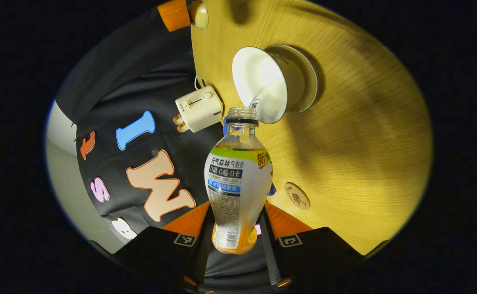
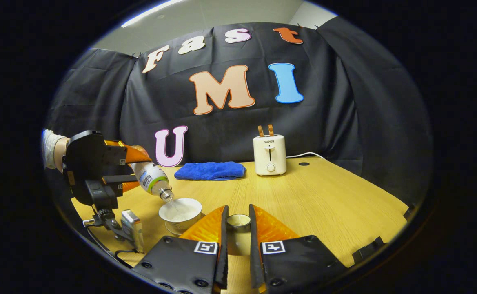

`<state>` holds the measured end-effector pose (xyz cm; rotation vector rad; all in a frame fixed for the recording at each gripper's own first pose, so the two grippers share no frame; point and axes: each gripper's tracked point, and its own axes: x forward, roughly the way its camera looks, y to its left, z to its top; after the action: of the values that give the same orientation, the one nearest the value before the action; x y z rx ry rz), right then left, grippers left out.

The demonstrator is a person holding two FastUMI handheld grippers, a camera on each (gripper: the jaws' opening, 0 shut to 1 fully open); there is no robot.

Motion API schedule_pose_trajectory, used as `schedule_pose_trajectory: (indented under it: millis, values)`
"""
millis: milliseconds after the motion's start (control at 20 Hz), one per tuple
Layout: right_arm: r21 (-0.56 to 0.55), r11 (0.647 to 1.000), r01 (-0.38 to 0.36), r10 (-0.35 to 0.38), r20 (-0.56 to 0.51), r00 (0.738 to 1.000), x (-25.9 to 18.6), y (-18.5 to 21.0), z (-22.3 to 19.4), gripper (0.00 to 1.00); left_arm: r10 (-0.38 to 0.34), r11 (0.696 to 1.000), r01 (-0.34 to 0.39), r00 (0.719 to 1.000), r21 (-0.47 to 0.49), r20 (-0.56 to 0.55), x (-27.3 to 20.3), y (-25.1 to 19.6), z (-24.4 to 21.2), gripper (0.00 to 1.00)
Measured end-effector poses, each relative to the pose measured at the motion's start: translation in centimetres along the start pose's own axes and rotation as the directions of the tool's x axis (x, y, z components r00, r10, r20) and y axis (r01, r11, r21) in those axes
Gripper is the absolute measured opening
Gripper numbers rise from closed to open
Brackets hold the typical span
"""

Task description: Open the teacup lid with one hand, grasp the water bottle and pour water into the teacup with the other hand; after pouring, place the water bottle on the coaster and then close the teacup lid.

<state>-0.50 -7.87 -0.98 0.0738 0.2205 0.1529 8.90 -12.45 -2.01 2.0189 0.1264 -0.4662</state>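
The left tongs (image 1: pixel 236 232) clamp the lower body of the water bottle (image 1: pixel 238 179), one finger on each side. The bottle is tipped, its open neck over the rim of the white teacup (image 1: pixel 262 81), and a thin stream of water runs into the cup. The teacup stands on its saucer (image 1: pixel 309 77) on the wooden counter (image 1: pixel 364 143). A round coaster (image 1: pixel 297 196) lies bare on the counter, near the bottle's base. The right tongs (image 2: pixel 237 232) are narrowed on the teacup lid (image 2: pixel 238 222), held just beside the teacup (image 2: pixel 180 212). A toaster (image 2: pixel 269 154) and a blue cloth (image 2: pixel 209 170) sit at the counter's far edge.
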Motion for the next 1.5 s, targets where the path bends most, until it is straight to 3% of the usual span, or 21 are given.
schedule_pose_trajectory:
  millis: [200, 600, 1500]
  values:
    - [-0.004, 1.000, -0.004, 0.004, 0.007, 1.000, -0.2, 0.1, 0.3, 0.25, 0.031, 0.997, -0.031, 1.000, 0.077, -0.001, 0.0, 1.0, 0.3, 0.57]
    - [-0.001, 1.000, -0.004, 0.004, -0.003, 1.000, 0.0, 0.2, -0.1, 0.25, 0.007, 0.990, -0.006, 1.000, 0.143, -0.001, 0.0, 0.6, 0.3, 0.59]
    - [-0.018, 1.000, -0.003, 0.003, -0.006, 1.000, 0.1, 0.4, -0.2, 0.22, 0.018, 0.984, -0.019, 1.000, 0.175, 0.004, -0.6, 2.4, 0.3, 0.57]
